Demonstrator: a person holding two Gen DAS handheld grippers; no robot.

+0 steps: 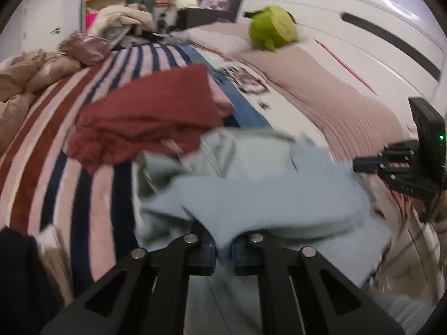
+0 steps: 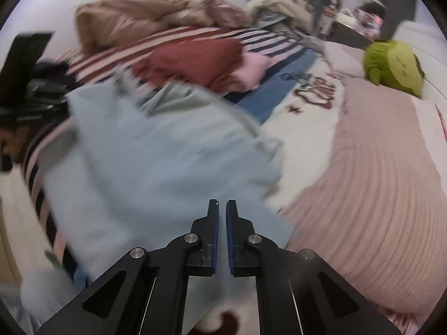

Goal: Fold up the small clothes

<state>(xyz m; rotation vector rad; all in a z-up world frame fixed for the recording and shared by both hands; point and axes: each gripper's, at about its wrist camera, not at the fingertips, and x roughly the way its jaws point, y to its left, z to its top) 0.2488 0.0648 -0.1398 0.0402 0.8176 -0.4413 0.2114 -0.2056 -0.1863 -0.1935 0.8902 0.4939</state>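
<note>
We see the light blue garment [image 1: 251, 195] lying crumpled on the near part of the bed [image 1: 349, 103], just in front of both tongs, and the picture is blurred. The left gripper [image 1: 223, 247] is closed on a fold of this garment, which covers its tips, while the right gripper [image 2: 222, 209] is closed with nothing between its blue pads [image 2: 215, 237], above the cloth's near edge. Farther away lie a dark red cloth [image 1: 151, 111] on the striped blanket [image 1: 56, 139], and a green plush toy [image 1: 272, 26] at the far right.
</note>
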